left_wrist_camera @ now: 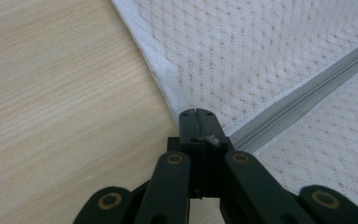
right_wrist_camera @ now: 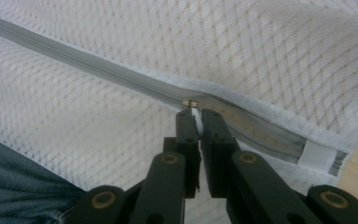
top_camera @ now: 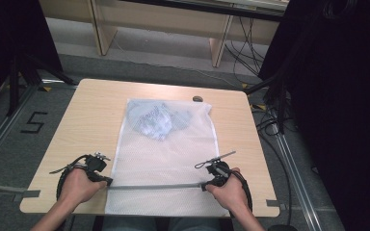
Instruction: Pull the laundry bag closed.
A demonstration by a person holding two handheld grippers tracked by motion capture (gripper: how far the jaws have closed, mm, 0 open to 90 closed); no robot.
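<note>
Left gripper (left_wrist_camera: 197,113): jaws pressed together at the bag's (top_camera: 164,159) left edge, pinching mesh at the zip's (left_wrist_camera: 303,100) end. Right gripper (right_wrist_camera: 195,113): jaws closed on the white zip pull (right_wrist_camera: 194,114), brass slider (right_wrist_camera: 189,101) just beyond the tips; the zip is parted from there to its tab (right_wrist_camera: 318,158) at the bag's right edge. From above, the white mesh bag lies flat mid-table (top_camera: 82,120), near end over the front edge. Pale bundled cloth (top_camera: 156,120) sits inside at the far end. Small dark object (top_camera: 197,98) beside the far corner.
</note>
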